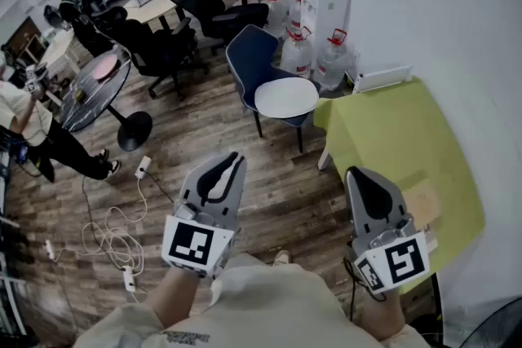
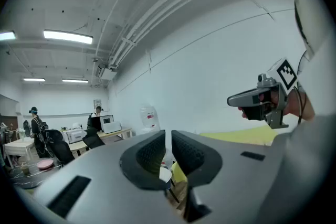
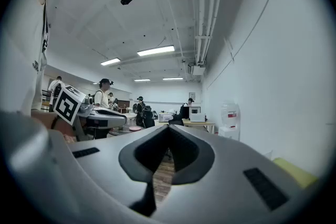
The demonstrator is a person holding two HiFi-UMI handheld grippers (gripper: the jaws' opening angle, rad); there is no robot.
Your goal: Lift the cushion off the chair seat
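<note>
Head view: left gripper (image 1: pixel 232 164), lower centre-left, jaws all but together, empty. White round cushion (image 1: pixel 285 99), upper centre, lies flat on blue chair (image 1: pixel 245 55), well apart from both. Right gripper (image 1: pixel 354 175), lower right, jaws pressed together, empty; both level, probably for the walk-up.

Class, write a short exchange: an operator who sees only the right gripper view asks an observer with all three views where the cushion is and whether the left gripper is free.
Operator: My view shows no cushion. Where is it?
Observer: The white cushion lies on the seat of the blue chair, untouched.
Operator: Is the left gripper empty?
Observer: Yes, the left gripper has its jaws nearly together with nothing between them.
</note>
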